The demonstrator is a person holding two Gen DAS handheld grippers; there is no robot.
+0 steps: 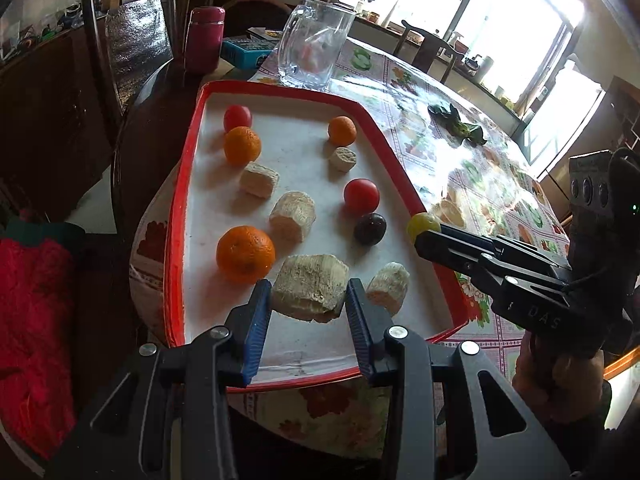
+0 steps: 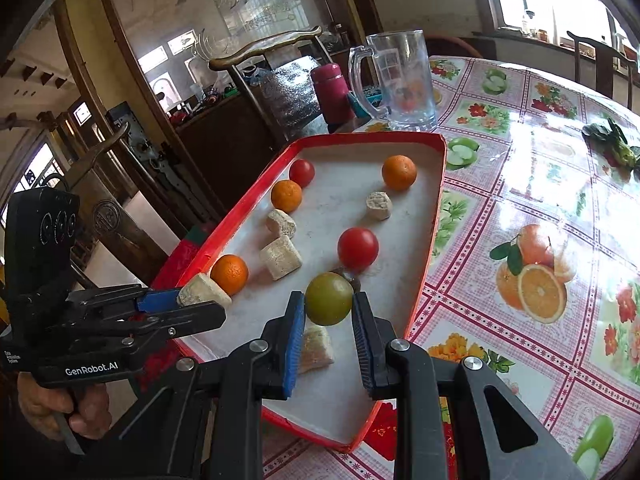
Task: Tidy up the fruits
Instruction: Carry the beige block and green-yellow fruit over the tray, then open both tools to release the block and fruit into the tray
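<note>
A red-rimmed white tray holds three oranges, two red tomatoes, a dark plum and several beige fibrous chunks. My left gripper is shut on the biggest beige chunk over the tray's near end; from the right wrist, this left gripper and its chunk show by the tray's left rim. My right gripper is shut on a round yellow-green fruit above the tray floor, with a beige chunk beneath. From the left wrist, the right gripper carries that fruit over the tray's right rim.
The tray lies on a fruit-print tablecloth at the table's edge. Behind it stand a glass mug, a magenta flask and a blue box. Green leaves lie farther right. A wooden chair stands beyond; a red cloth lies at the left.
</note>
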